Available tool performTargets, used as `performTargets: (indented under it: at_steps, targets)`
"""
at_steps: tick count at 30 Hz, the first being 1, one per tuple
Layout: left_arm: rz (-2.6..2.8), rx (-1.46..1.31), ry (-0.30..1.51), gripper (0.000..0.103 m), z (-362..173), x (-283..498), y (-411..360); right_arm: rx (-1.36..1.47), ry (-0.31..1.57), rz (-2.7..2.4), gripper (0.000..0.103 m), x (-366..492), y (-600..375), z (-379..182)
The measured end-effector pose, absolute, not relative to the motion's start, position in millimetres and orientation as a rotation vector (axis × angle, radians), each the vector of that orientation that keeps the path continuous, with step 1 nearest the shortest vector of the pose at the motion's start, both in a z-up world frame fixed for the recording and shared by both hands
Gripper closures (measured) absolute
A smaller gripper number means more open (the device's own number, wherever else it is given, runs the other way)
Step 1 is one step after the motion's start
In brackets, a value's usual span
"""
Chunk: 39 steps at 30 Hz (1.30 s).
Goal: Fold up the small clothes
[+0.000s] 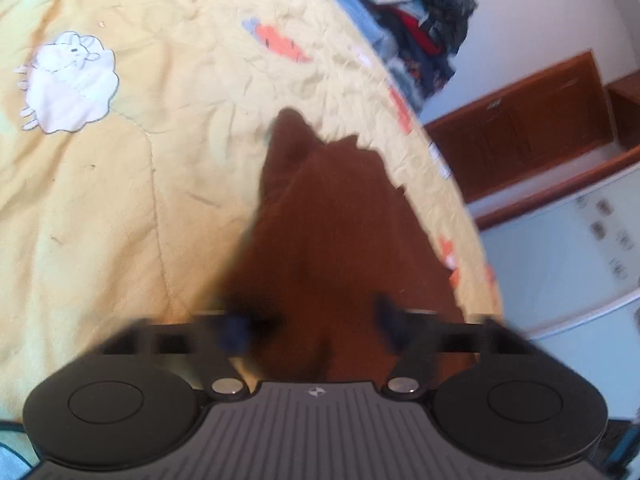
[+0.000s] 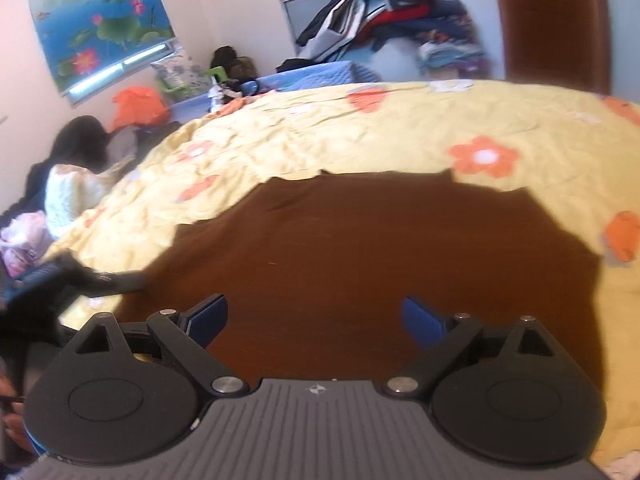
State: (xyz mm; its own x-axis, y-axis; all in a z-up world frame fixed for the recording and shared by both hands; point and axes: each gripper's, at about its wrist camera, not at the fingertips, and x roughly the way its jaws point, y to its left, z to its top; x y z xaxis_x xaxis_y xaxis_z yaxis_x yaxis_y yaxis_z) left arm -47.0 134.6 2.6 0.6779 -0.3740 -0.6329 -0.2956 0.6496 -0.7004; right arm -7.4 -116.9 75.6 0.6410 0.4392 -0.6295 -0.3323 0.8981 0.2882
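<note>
Two grippers worked one brown garment point(image 2: 360, 248) spread on the yellow quilt point(image 2: 360, 136). Nearest, the left gripper point(image 1: 316, 320) had its pads point(image 1: 236, 330) pinched on a bunched edge of the cloth, which rose between the fingers, w/ a lifted corner peaking beyond; frame was blurred, so how deep the bite went couldn't be told. The right gripper point(image 2: 316, 320) hung over the flat part w/ fingers spread wide, holding nothing. Looked like the fold's start: left side grabbed, right not yet. Next move prob. needed the right to drop on the opposite edge, clamp, then both carry the cloth across evenly. Farther off, a clothes pile point(image 2: 392, 12) sat past the bed, and a person in a pale top point(image 2: 72, 196) sat at far left.
</note>
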Motion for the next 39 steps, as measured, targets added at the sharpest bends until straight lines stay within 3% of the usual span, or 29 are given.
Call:
performTargets:
  at_steps: [4,12,16,20,23,25,28,31,39]
  targets:
    - [-0.054,-0.753,0.890,0.089,9,-36,128,0.236,0.773,0.480,0.008,1,-115,86]
    - [-0.166,0.029,0.664,0.090,71,-42,28,0.478,0.906,0.636,0.002,62,-102,88]
    - [-0.259,0.197,0.639,0.090,67,-50,-16,0.526,1.060,0.713,0.003,105,-74,73]
    - [-0.323,0.312,0.640,0.090,54,-57,-44,0.403,1.115,0.742,0.004,120,-40,71]
    - [-0.341,0.357,0.653,0.090,47,-57,-53,0.318,1.135,0.727,0.023,126,-27,65]
    - [-0.342,0.361,0.664,0.090,46,-52,-56,0.279,1.151,0.706,0.052,132,-28,56]
    - [-0.349,0.331,0.689,0.090,47,-40,-51,0.301,1.151,0.717,0.071,136,-41,44]
    - [-0.359,0.310,0.709,0.093,48,-32,-56,0.351,1.104,0.730,0.081,133,-60,43]
    - [-0.605,0.346,0.571,0.094,76,-36,-116,0.375,0.904,0.646,0.082,96,-175,94]
